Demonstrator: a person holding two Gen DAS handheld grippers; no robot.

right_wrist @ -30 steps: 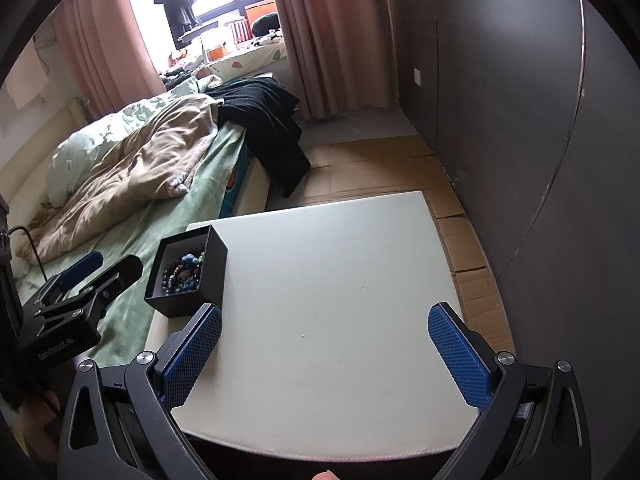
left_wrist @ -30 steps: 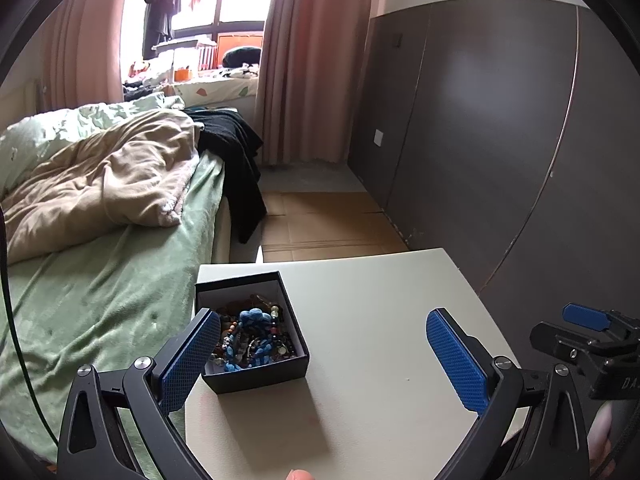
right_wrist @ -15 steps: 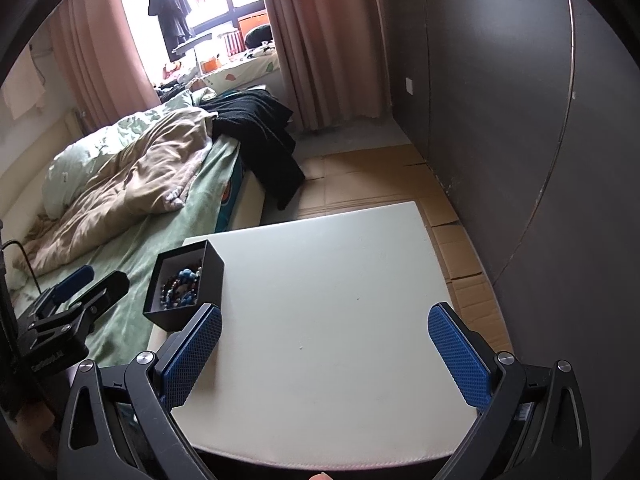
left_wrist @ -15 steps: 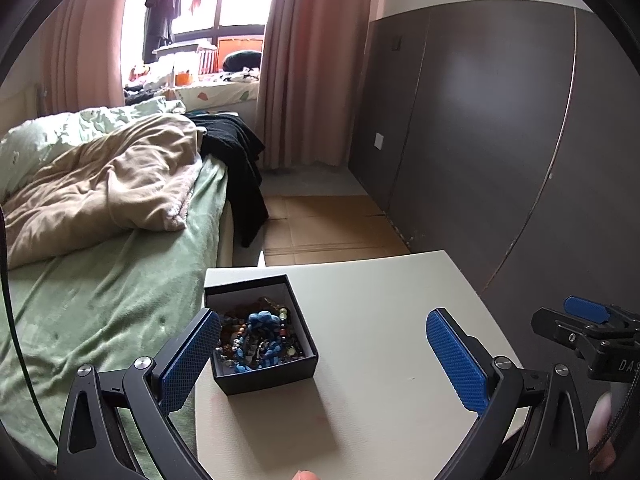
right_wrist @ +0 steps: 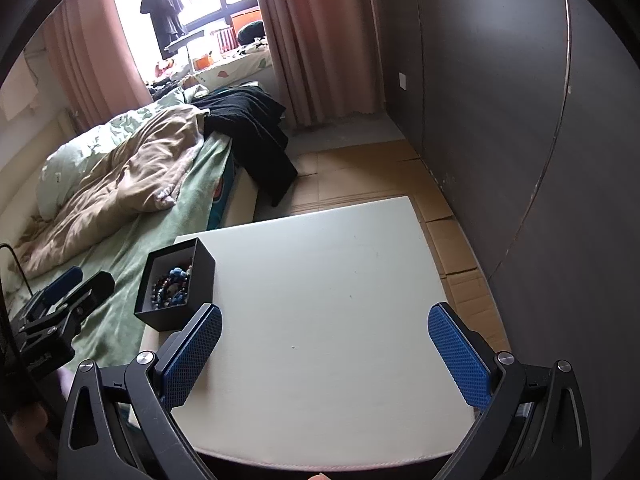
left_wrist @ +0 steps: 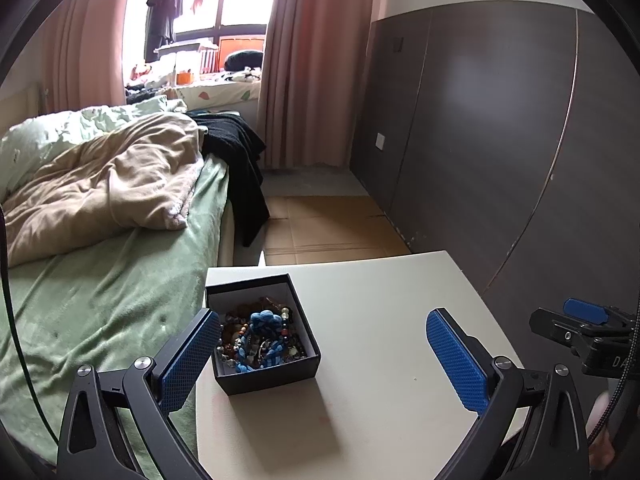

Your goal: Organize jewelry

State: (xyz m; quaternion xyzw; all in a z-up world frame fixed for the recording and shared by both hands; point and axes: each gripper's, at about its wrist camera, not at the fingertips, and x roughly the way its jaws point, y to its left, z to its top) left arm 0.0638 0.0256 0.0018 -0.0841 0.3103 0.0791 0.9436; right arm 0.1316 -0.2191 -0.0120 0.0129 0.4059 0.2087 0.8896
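Note:
A small black box (left_wrist: 264, 372) with a white lining sits on the left part of the white table (left_wrist: 380, 344), near its left edge. It is filled with a tangle of beaded jewelry (left_wrist: 260, 340), with a blue knotted piece on top. My left gripper (left_wrist: 324, 360) is open and hovers just short of the box, its left pad beside the box's near left corner. My right gripper (right_wrist: 326, 356) is open above the table's near edge, with nothing between its fingers. The box (right_wrist: 176, 284) lies to its left in the right wrist view.
A bed (left_wrist: 100, 292) with a green sheet and a beige duvet (left_wrist: 104, 184) runs along the table's left side. Dark wall panels (left_wrist: 500, 140) stand close on the right. Cardboard covers the floor (left_wrist: 332, 228) beyond the table. A black garment (right_wrist: 256, 132) hangs off the bed's corner.
The left gripper has shifted left and slightly forward, so the box now sits further right in its view. The right gripper has drifted closer to the table. Both stay open.

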